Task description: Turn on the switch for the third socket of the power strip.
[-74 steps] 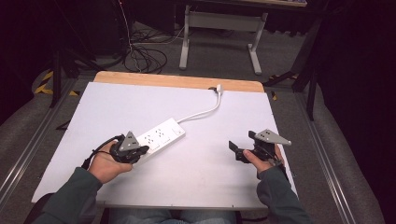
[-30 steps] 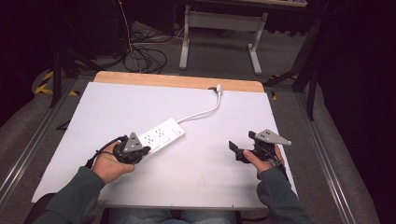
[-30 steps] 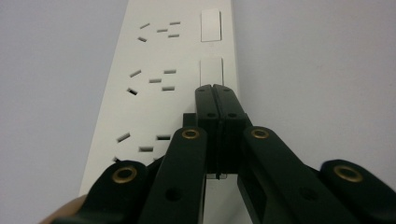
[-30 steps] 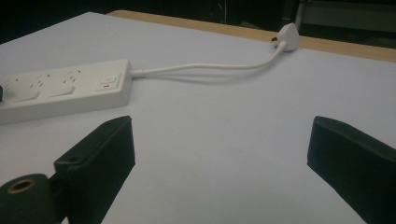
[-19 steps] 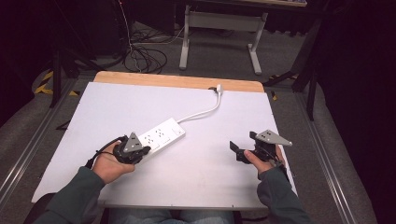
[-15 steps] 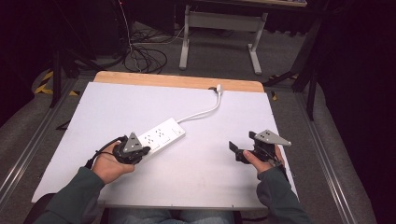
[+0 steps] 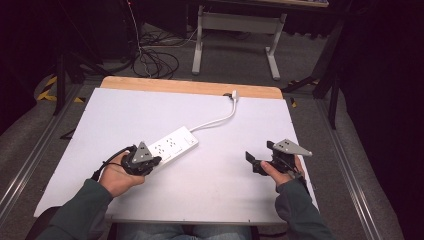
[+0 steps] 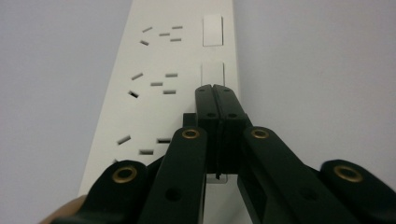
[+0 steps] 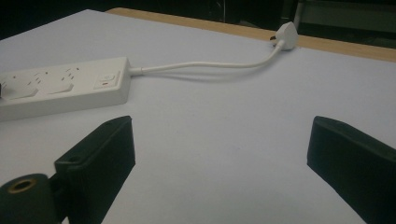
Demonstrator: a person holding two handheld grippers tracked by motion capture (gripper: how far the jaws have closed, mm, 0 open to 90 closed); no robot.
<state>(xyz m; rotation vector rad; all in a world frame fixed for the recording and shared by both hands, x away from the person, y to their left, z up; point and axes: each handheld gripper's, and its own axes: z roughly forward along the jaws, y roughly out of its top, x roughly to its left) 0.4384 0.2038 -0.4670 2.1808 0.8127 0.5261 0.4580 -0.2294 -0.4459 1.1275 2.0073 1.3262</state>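
Power strip (image 7: 170, 146) lies left of centre in the high view, slanting toward the upper right; its cord (image 7: 215, 119) runs to the plug (image 7: 234, 94) by the table's (image 7: 240, 200) far wooden edge.

Left gripper (image 8: 215, 93): jaws clenched together, nothing between them, tips resting over a rocker switch (image 8: 212, 73) on the strip. Step in hand appears to be pressing that switch.

Right gripper (image 9: 219, 140): jaws spread wide, empty, parked at lower right, well apart from the strip.

Next move, as judged: a short downward push with the closed tips, strip likely needing no steadying.
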